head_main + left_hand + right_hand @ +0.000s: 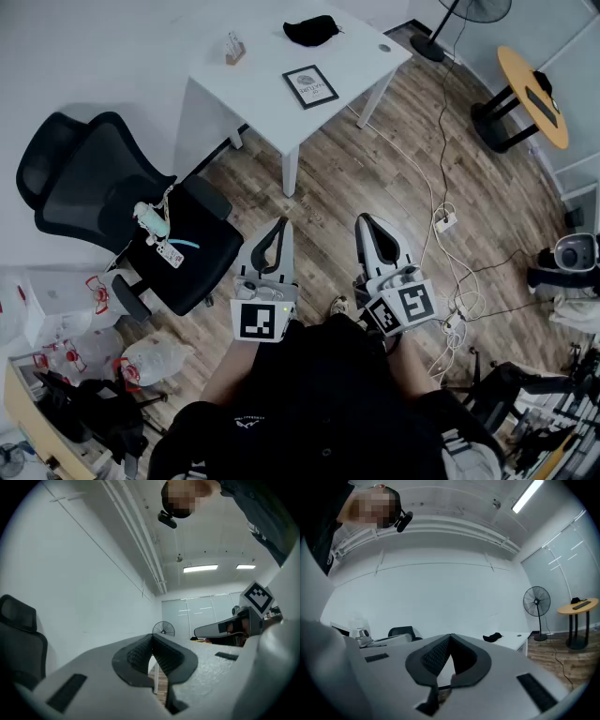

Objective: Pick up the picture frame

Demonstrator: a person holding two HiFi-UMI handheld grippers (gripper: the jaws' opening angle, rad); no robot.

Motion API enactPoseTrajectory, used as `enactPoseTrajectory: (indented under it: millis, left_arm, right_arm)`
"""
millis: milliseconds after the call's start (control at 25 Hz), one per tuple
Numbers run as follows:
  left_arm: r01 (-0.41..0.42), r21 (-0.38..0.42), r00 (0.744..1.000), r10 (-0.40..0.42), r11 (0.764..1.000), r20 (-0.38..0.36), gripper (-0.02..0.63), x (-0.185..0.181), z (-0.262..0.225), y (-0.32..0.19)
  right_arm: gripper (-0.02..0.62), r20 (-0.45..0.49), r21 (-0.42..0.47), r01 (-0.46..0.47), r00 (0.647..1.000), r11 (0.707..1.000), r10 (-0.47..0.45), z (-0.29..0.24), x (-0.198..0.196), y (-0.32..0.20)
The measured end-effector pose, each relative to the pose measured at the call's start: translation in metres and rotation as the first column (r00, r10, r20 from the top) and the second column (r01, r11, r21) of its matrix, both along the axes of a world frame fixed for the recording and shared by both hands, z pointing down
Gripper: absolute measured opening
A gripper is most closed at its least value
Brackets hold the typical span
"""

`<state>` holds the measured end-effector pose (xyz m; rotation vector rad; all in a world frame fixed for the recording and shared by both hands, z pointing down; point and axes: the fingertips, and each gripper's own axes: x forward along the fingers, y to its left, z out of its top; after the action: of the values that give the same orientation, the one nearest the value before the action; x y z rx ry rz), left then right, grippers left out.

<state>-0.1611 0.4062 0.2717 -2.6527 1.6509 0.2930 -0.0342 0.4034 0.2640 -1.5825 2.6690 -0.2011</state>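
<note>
1. Picture frame (310, 86) – it lies flat on the white tabletop (267, 108), well apart from both tools and ahead of them in the head view, with a stretch of wooden floor (375, 178) in between.
2. It sits in the nearer half of the tabletop, closer to the right tool's side than to the left's. A black crumpled thing (312, 30) lies beyond it, and a small upright holder (233, 47) stands off to its left.
3. The left tool (280, 225) is held low in front of the person. Its own view shows the dark ribbed pads meeting at the tip, with nothing between them.
4. The right tool (365, 222) hangs just beside it, likewise closed at the tip and empty.
5. The frame is a small rectangle with a thin black border and a pale mat around a dark print – the print is too small to make out.
6. A black office chair (112, 197) stands to the left of the tabletop.
</note>
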Motion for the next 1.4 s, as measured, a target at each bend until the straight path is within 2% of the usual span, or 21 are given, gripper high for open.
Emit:
enactPoseTrajectory:
  millis: [160, 240, 320, 440, 560, 680, 960, 1120, 1280, 1400]
  left_arm:
    - [0.018, -0.028, 0.999, -0.017, 0.999, 0.035, 0.008, -0.005, -0.008, 0.037]
    - [0.003, -0.035, 0.997, 0.0, 0.999, 0.079, 0.008, 0.008, -0.001, 0.054]
    - [-0.014, -0.043, 0.993, 0.019, 0.999, 0.113, 0.008, 0.032, 0.007, 0.065]
    - [-0.034, -0.039, 0.995, 0.038, 0.999, 0.093, 0.008, 0.074, 0.006, 0.087]
    - [-0.05, -0.035, 0.996, 0.052, 0.998, 0.076, 0.008, 0.11, -0.005, 0.109]
    - [-0.031, -0.006, 0.995, 0.031, 1.0, 0.096, 0.008, 0.137, -0.016, 0.123]
    - [0.039, 0.002, 0.991, -0.039, 0.999, 0.131, 0.008, 0.173, -0.009, 0.151]
    - [0.064, 0.002, 0.989, -0.063, 0.998, 0.132, 0.008, 0.193, -0.016, 0.158]
    - [0.082, 0.025, 0.988, -0.085, 0.996, 0.127, 0.008, 0.193, -0.027, 0.145]
    - [0.08, 0.019, 0.988, -0.082, 0.997, 0.129, 0.008, 0.196, -0.022, 0.135]
  right_arm:
    - [-0.002, 0.028, 0.022, 0.028, 0.999, 0.999, -0.029, -0.011, -0.013, 0.043]
    - [-0.002, 0.028, 0.029, 0.029, 0.999, 0.999, -0.03, -0.013, -0.004, 0.065]
    - [-0.002, 0.042, 0.031, 0.036, 0.998, 0.999, -0.037, -0.012, 0.016, 0.086]
    - [-0.002, 0.074, 0.019, 0.029, 0.997, 0.999, -0.03, -0.006, 0.056, 0.116]
    - [-0.002, 0.049, 0.028, -0.001, 0.999, 1.0, -0.001, -0.005, 0.097, 0.136]
    - [-0.002, 0.026, 0.059, 0.0, 1.0, 0.998, -0.002, -0.01, 0.126, 0.147]
    - [-0.002, 0.051, 0.091, 0.075, 0.996, 0.993, -0.08, -0.011, 0.158, 0.168]
    - [-0.002, 0.064, 0.099, 0.052, 0.996, 0.994, -0.058, -0.017, 0.184, 0.171]
    - [-0.002, 0.05, 0.116, 0.032, 0.998, 0.993, -0.038, -0.027, 0.192, 0.161]
    - [-0.002, 0.069, 0.098, 0.016, 0.997, 0.995, -0.023, -0.021, 0.197, 0.151]
